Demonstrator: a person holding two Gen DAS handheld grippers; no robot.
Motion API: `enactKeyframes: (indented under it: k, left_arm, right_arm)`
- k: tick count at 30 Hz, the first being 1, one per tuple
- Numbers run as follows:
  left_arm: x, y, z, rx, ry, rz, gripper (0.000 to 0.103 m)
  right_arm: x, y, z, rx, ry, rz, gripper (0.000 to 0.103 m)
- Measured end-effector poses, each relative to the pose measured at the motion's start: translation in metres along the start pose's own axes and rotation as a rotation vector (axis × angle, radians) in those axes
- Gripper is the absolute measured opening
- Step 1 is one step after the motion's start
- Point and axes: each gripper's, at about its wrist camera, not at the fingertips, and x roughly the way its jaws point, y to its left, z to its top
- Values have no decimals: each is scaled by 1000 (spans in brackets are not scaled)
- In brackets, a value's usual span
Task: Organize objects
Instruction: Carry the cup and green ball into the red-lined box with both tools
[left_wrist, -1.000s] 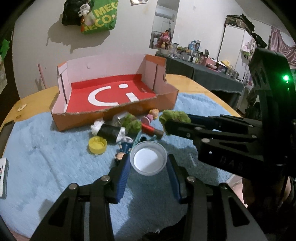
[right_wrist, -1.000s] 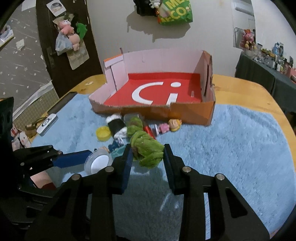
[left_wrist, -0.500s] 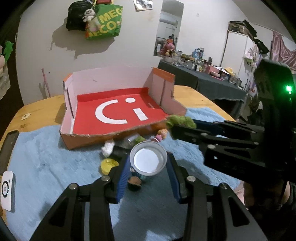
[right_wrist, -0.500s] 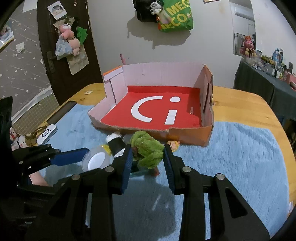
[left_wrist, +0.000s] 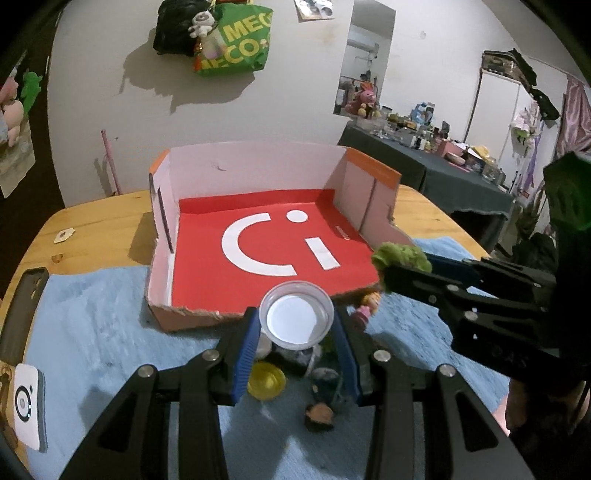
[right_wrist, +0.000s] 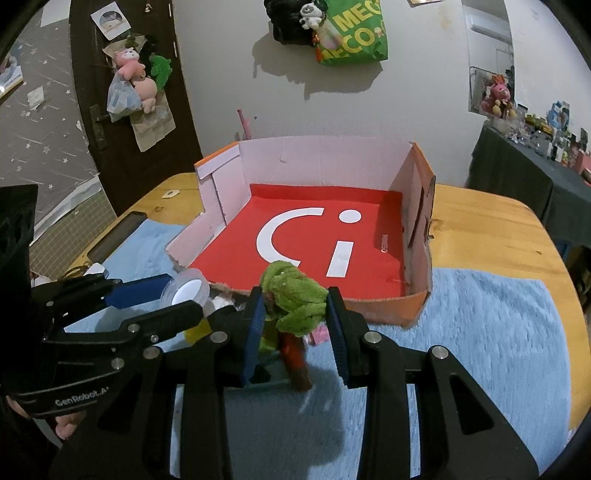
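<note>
Dim indoor light throws soft shadows of the hanging green plastic bag (left_wrist: 236, 40) onto the white wall (right_wrist: 424, 96), while fisheye bending darkens corners and the fluffy blue mat (left_wrist: 92, 325) smears with blur.

Two fisheye cameras rode just behind the grippers, each angled down along its own fingers toward the box (left_wrist: 266, 236) on the blue mat (left_wrist: 92, 314). The left view looked from the box's near left, the right view (right_wrist: 314, 236) from its near right. Both took in the box, the mat, the green bag (left_wrist: 236, 40) on the wall, and the other gripper at the frame's edge.
</note>
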Motion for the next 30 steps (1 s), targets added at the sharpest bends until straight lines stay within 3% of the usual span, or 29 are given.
enactKeyframes:
  k: [11, 30]
  left_arm:
    - [30, 22, 26, -32, 41, 42, 42]
    - [80, 40, 44, -60, 143, 45, 42]
  right_arm:
    - [22, -8, 18, 16, 25, -1, 31]
    - [75, -26, 32, 47, 122, -16, 31]
